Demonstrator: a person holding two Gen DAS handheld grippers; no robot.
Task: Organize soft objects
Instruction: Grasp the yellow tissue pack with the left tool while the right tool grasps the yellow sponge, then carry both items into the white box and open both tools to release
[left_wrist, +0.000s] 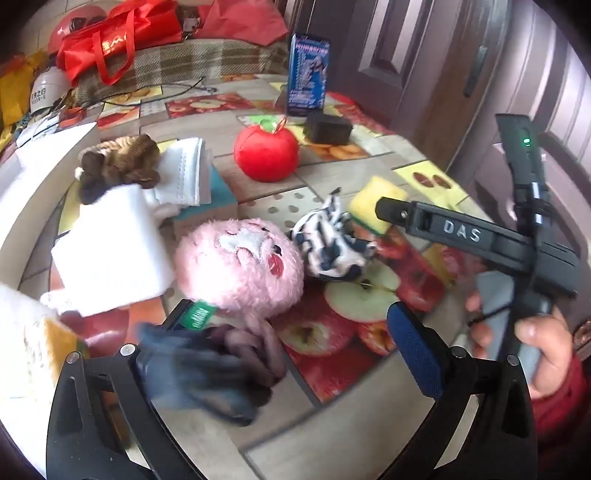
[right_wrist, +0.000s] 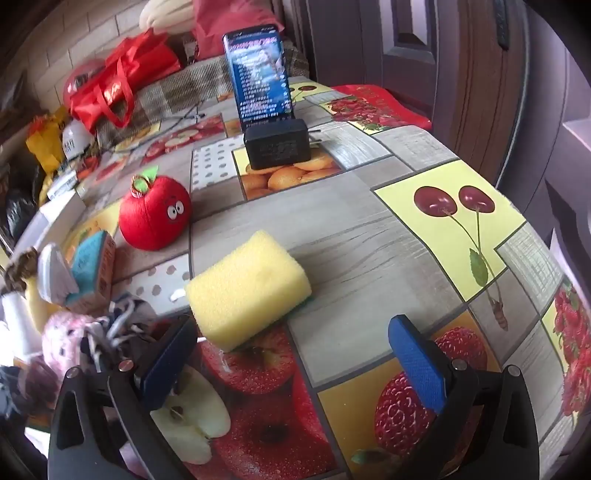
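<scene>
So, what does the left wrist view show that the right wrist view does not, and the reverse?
Only the left wrist view: the right gripper from outside with the hand holding it, and a dark glove by the left gripper. Only the right wrist view: the apple toy's eyes, and the cherry print. Both: apple toy, sponge, pink plush, phone, black adapter.

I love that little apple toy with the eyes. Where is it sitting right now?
The red plush apple sits on the fruit-print tablecloth, left of centre in the right wrist view, behind the yellow sponge and in front-left of the black charger block.
</scene>
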